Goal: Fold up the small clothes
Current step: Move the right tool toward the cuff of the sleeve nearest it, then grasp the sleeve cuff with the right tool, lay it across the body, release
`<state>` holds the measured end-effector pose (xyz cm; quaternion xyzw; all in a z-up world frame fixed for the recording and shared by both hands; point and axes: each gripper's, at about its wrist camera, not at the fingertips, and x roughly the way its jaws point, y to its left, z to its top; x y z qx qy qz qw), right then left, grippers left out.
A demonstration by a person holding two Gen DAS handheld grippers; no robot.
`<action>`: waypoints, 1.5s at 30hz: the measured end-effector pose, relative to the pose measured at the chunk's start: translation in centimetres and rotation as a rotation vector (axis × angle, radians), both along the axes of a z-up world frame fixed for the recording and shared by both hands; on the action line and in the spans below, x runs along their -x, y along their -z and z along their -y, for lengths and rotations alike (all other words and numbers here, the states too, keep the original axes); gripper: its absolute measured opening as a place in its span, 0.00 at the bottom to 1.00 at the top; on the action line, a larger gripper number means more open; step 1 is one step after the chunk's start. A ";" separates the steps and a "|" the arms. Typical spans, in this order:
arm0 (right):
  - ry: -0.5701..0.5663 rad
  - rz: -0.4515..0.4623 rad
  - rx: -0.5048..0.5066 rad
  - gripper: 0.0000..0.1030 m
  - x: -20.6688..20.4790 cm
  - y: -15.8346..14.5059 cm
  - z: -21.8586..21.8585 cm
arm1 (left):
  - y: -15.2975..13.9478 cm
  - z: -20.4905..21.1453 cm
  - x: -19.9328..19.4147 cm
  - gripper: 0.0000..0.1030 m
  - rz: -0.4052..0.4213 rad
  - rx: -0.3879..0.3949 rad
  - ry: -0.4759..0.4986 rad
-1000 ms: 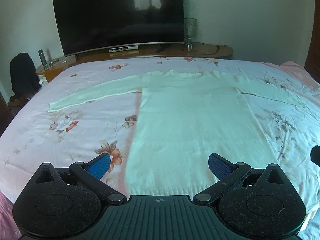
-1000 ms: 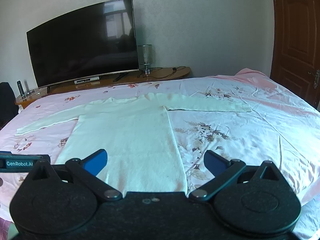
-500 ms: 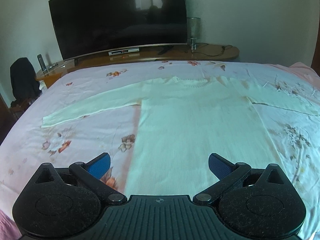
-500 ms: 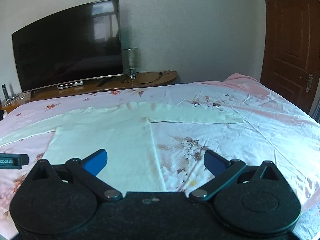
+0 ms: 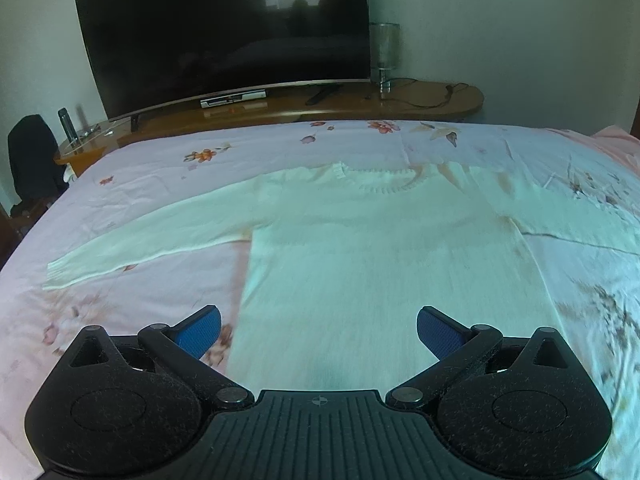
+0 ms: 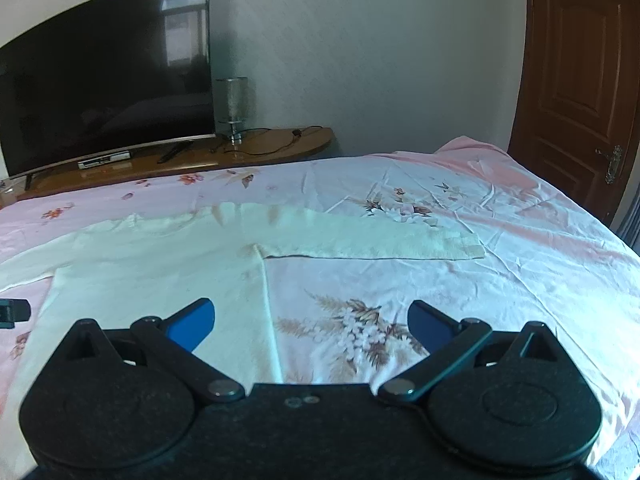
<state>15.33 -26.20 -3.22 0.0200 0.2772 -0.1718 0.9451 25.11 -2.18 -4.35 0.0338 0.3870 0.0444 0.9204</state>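
- Bedroom setting, with a dark television point(image 5: 224, 36) on a wooden stand point(image 5: 440, 100) against the far wall and a brown door point(image 6: 576, 80) off to the right; the bed point(image 6: 520, 264) under its pink floral sheet carries everything that matters
- Pale cream sweater point(image 5: 380, 264) lies flat on the bed, front up, neckline toward the television; both sleeves are spread straight out to the sides, left sleeve point(image 5: 152, 236) and right sleeve point(image 6: 380, 240) each resting on the sheet
- Left hand-held gripper point(image 5: 318, 326) hovers over the sweater's lower body, jaws spread wide, nothing between them
- Right hand-held gripper point(image 6: 310, 322) hangs above the sweater's right side edge, jaws likewise wide apart and empty
- No fold is made yet, so this looks like the approach before the first one; likely the sleeves come in first
- Next move calls for each gripper to reach out toward a sleeve, come down low and pinch only the knit, not the sheet beneath; then carry it across the body
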 end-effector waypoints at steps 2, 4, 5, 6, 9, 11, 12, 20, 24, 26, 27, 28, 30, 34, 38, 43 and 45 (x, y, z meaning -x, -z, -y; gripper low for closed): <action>0.009 -0.007 0.001 1.00 -1.2 0.3 0.6 | 0.4 0.3 -1.5 1.00 -0.009 -0.001 -0.002; 0.020 -0.017 -0.003 1.00 -2.7 0.6 1.5 | 0.7 0.6 -2.8 1.00 -0.015 -0.008 -0.005; 0.025 -0.021 -0.004 1.00 -3.2 0.7 1.8 | 0.9 0.8 -3.4 1.00 -0.018 -0.012 -0.006; 0.032 -0.026 -0.006 1.00 -3.9 0.9 2.2 | 1.1 0.9 -4.4 1.00 -0.023 -0.013 -0.008; 0.048 -0.040 -0.011 1.00 -5.4 1.3 3.3 | 1.6 1.5 -6.3 1.00 -0.031 -0.017 -0.017; 0.059 -0.052 -0.012 1.00 -6.5 1.5 4.2 | 1.9 2.0 -7.4 1.00 -0.036 -0.021 -0.017; 0.064 -0.057 -0.014 1.00 -7.1 1.7 4.7 | 2.1 2.3 -8.2 1.00 -0.038 -0.027 -0.018; 0.102 -0.094 -0.037 1.00 -11.1 3.6 8.2 | 3.6 4.2 -12.7 1.00 -0.057 -0.044 -0.025; 0.124 -0.115 -0.049 0.97 -12.8 4.8 10.1 | 5.0 5.3 -14.8 1.00 -0.069 -0.054 -0.018; 0.147 -0.130 -0.056 0.92 -13.7 5.6 11.4 | 5.6 5.9 -15.7 1.00 -0.075 -0.056 -0.016; 0.162 -0.135 -0.060 0.90 -14.0 6.1 12.2 | 6.0 6.2 -16.3 1.00 -0.074 -0.057 -0.016; 0.181 -0.145 -0.065 0.87 -14.5 6.5 13.0 | 6.3 6.4 -16.7 1.00 -0.076 -0.059 -0.016; 0.215 -0.158 -0.090 0.85 -15.1 7.5 14.8 | 7.0 6.9 -17.7 1.00 -0.086 -0.056 -0.014; 0.286 -0.175 -0.138 0.80 -16.2 9.2 18.3 | 8.2 7.7 -19.5 1.00 -0.088 -0.050 -0.023; 0.351 -0.179 -0.163 0.79 -17.3 10.5 21.5 | 9.1 8.8 -21.2 1.00 -0.093 -0.062 -0.011; 0.412 -0.170 -0.181 0.76 -18.3 11.5 24.7 | 10.3 9.8 -22.8 1.00 -0.107 -0.056 0.023; 0.431 -0.152 -0.176 0.76 -18.6 11.6 25.7 | 10.8 10.0 -23.3 1.00 -0.114 -0.055 0.030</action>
